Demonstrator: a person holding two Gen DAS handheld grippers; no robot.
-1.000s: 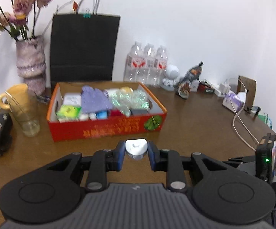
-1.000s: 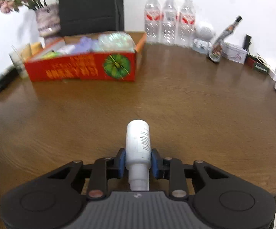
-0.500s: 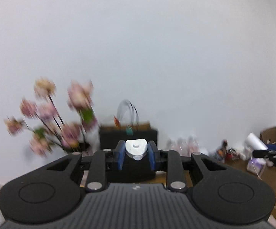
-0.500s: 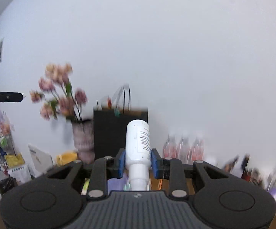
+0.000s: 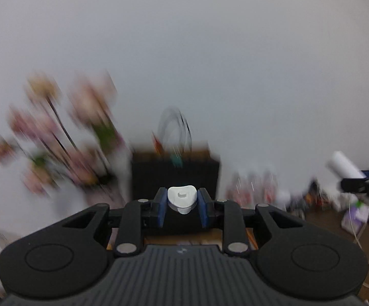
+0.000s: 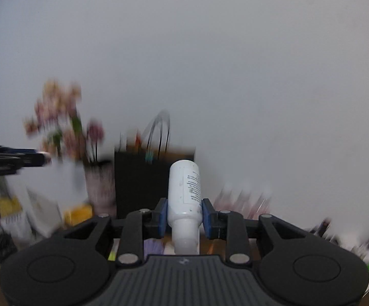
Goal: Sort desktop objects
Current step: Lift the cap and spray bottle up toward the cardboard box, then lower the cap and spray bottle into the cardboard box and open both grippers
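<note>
My left gripper [image 5: 181,207] is shut on a small white heart-shaped case [image 5: 181,199] and is lifted, facing the wall. My right gripper [image 6: 184,216] is shut on a white bottle [image 6: 184,191], cap toward the camera, also raised. The right gripper with its bottle [image 5: 343,167] shows at the right edge of the left wrist view. The left gripper [image 6: 13,159] shows at the left edge of the right wrist view. The red box is almost wholly hidden behind the gripper bodies.
Blurred behind are a vase of pink flowers [image 5: 64,137], a black paper bag [image 5: 174,168], water bottles [image 5: 253,188] and clutter with a white cable [image 5: 357,227] on the brown table at right. A yellow mug [image 6: 79,213] stands beside the vase [image 6: 100,188].
Both grippers have tilted up from the table toward the wall, each keeping its object. The red box has dropped out of view. Both views are now motion-blurred.
</note>
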